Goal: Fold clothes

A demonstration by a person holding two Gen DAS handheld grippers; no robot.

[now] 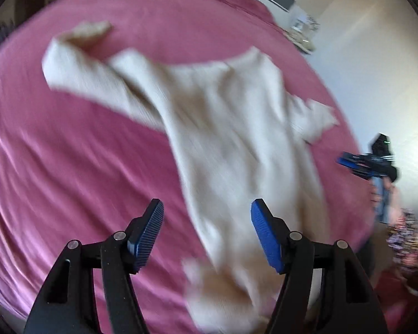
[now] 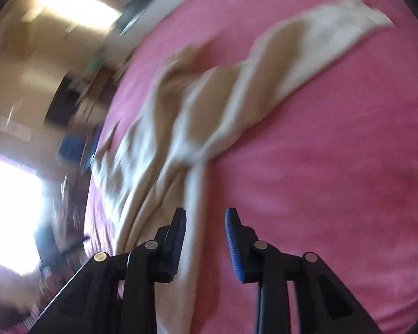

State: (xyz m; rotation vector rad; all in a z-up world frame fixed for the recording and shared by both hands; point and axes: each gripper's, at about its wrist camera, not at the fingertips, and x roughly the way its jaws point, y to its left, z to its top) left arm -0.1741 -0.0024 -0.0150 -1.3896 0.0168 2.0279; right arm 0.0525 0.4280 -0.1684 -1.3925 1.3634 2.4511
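Cream sweater (image 1: 231, 128) lies spread and rumpled on the pink bedsheet (image 1: 69, 167), one sleeve (image 1: 78, 64) reaching to the far left and bent back at the cuff. Left gripper (image 1: 207, 236) hangs over the sweater's near end, jaws wide apart, nothing held. Right gripper (image 2: 205, 242) sits over the garment's edge, jaws parted, empty. Both views are motion-blurred. No containers are discernible.

The left gripper (image 1: 206, 217) has its fingers spread wide, while the right gripper (image 2: 205, 224) is parted more narrowly, both holding nothing.
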